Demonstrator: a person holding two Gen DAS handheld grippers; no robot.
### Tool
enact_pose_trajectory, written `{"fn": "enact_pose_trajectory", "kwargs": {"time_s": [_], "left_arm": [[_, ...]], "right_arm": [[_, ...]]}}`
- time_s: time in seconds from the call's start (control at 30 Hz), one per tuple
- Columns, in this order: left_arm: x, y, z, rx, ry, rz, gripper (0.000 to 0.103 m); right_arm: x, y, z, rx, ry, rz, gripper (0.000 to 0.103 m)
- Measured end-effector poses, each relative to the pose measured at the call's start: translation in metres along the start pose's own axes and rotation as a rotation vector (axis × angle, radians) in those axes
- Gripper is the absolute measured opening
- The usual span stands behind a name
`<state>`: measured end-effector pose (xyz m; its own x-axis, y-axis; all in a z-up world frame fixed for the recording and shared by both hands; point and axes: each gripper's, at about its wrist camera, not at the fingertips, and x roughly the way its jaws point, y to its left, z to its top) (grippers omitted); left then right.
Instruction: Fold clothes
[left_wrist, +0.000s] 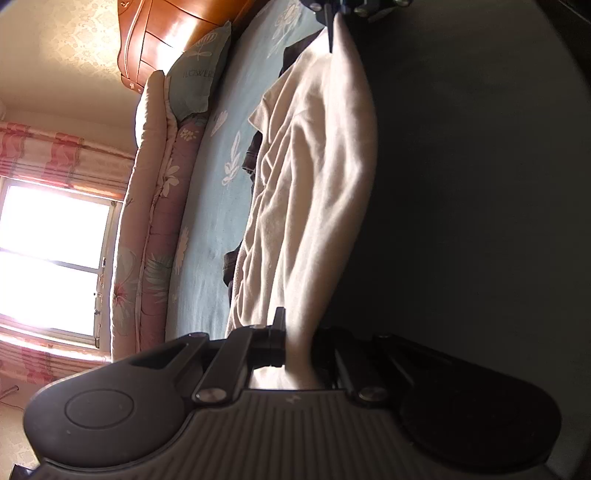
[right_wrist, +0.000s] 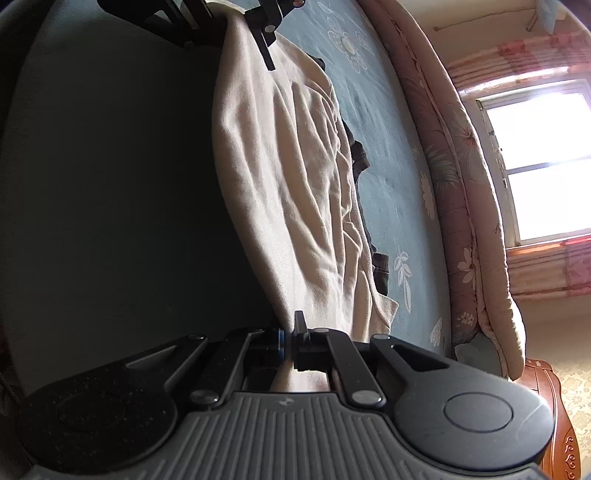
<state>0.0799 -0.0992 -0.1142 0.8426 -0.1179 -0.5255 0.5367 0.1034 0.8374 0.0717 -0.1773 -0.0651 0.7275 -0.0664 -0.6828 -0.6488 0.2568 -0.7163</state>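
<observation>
Bed (left_wrist: 210, 236) with a pale blue floral sheet fills most of both views; a pink floral quilt (left_wrist: 147, 236), rolled, lies along its far edge, on the window side. Wooden headboard (left_wrist: 162, 40) at one end, a blue pillow (left_wrist: 201, 77) against it near that corner.

Cream garment (left_wrist: 306, 192), wrinkled, is stretched out in a long span over the near side of the bed, one edge raised off the sheet. A dark garment (left_wrist: 253, 158) lies under it, showing only at its far edge.

Left claw (left_wrist: 295, 347): fingers pressed together, pinching one end of the cream garment's raised edge; cloth runs out between them. Right claw (right_wrist: 288, 343): likewise clamped, pinching the other end of the same edge. Each claw appears at the top of the other's view, cloth hanging from it.

Window (right_wrist: 546, 162) bright, pink striped curtains (right_wrist: 532, 62) beside it.
</observation>
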Motion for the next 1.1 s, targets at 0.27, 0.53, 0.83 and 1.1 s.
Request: {"fn": "enact_pose_trajectory", "kwargs": {"time_s": [0.27, 0.53, 0.83, 1.1], "left_arm": [[-0.041, -0.034, -0.014, -0.037, -0.004, -0.059, 0.001], [-0.061, 0.022, -0.047, -0.422, -0.015, -0.296, 0.01], [0.016, 0.074, -0.082, -0.916, 0.055, -0.388, 0.01], [0.015, 0.064, -0.128, -1.165, 0.161, -0.48, 0.018]], "right_arm": [[-0.03, 0.039, 0.004, 0.041, 0.006, 0.106, 0.003], [-0.033, 0.01, -0.02, 0.284, 0.038, 0.151, 0.011], [0.02, -0.06, -0.078, 0.917, -0.006, 0.3, 0.032], [0.035, -0.048, -0.151, 1.299, 0.012, 0.322, 0.058]]}}
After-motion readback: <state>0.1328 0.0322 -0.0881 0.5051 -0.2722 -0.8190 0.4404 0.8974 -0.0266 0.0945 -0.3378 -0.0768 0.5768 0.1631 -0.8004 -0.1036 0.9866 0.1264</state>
